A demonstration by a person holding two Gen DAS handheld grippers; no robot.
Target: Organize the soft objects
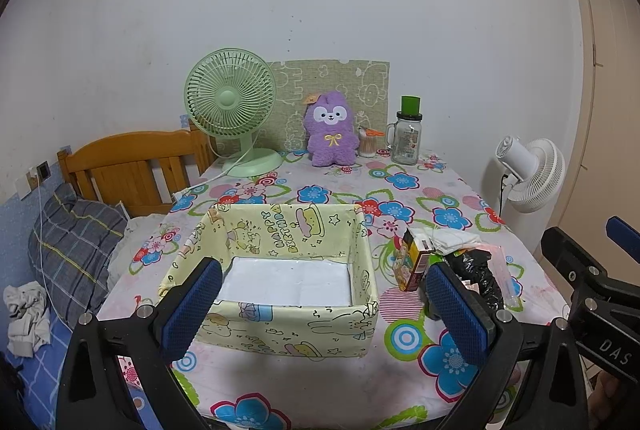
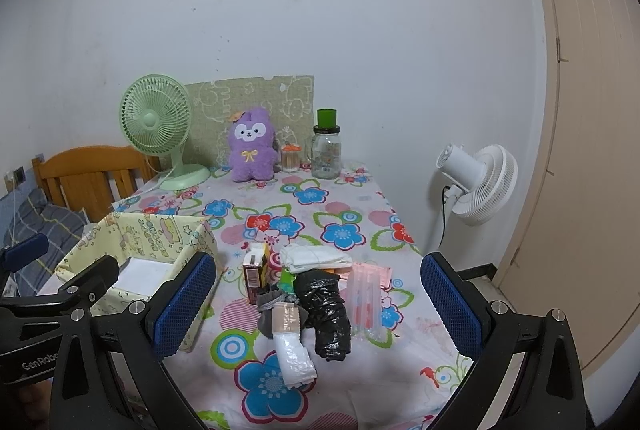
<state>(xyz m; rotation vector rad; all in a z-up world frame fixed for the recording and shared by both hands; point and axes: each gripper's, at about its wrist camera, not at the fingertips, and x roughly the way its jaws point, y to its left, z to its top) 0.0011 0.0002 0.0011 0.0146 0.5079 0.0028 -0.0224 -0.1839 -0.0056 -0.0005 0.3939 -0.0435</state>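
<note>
A yellow cartoon-print fabric box (image 1: 280,322) stands open on the flowered table, with a white bottom; it also shows at the left in the right wrist view (image 2: 152,230). My left gripper (image 1: 324,306) is open, above the box's near wall. To the box's right lies a pile: a black plastic bag roll (image 2: 326,310), a white bag roll (image 2: 294,354), a grey sock (image 2: 270,304), a white cloth (image 2: 314,256), a clear plastic packet (image 2: 366,294) and a small carton (image 2: 254,272). My right gripper (image 2: 316,304) is open, above the pile.
At the table's far end stand a green desk fan (image 1: 232,109), a purple plush toy (image 1: 330,129), a glass jar with a green lid (image 1: 406,137) and a small toothpick jar (image 1: 367,143). A white floor fan (image 2: 478,181) stands right of the table. A bed with a wooden headboard (image 1: 132,165) is on the left.
</note>
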